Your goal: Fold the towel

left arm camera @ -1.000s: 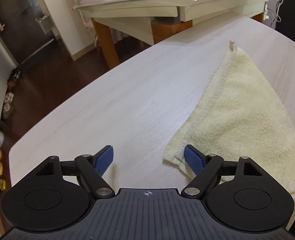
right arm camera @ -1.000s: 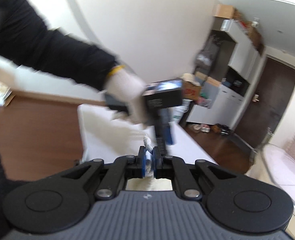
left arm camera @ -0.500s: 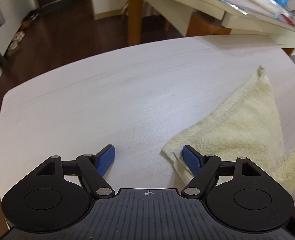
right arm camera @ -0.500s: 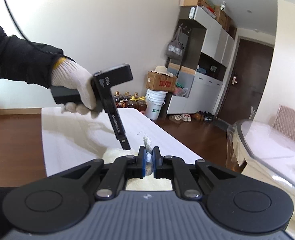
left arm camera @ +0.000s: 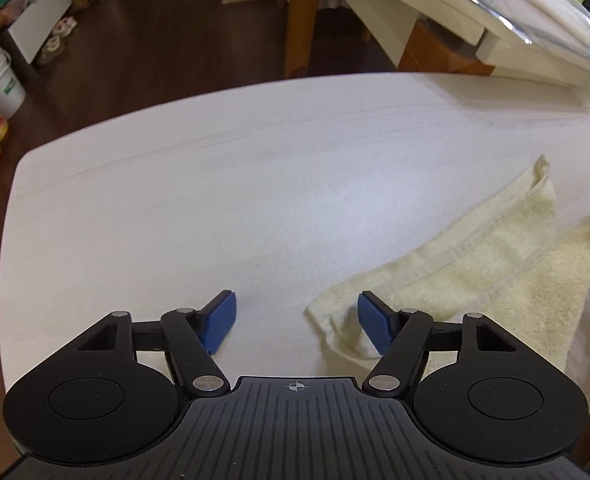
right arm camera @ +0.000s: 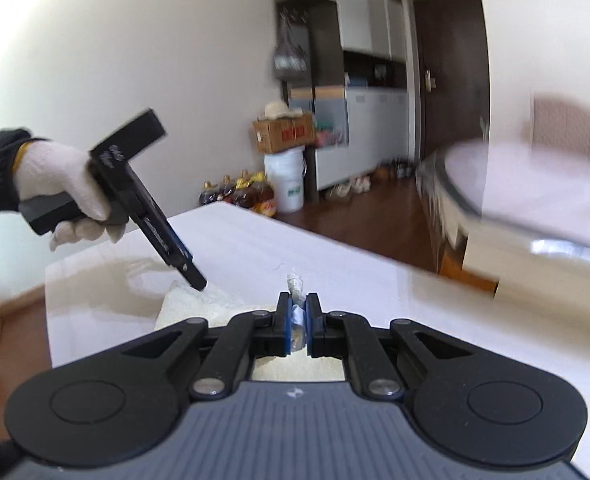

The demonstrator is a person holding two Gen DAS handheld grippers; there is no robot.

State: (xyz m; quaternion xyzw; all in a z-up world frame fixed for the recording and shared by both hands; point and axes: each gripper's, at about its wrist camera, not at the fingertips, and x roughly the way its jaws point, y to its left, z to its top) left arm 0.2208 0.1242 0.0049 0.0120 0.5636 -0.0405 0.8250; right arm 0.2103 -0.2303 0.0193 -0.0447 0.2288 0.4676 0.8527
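2 grippers, left gripper (left arm camera: 297, 326) fingers closing around towel (left arm camera: 475, 276) corner, right gripper (right arm camera: 297, 320) seemingly clamping towel edge

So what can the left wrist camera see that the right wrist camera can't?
Only the left wrist view shows the left gripper closing, one towel corner between its pads, not yet pinched.

Only the right wrist view shows the gloved hand, and the right gripper shut on another towel corner.

Both show the towel on the white table.
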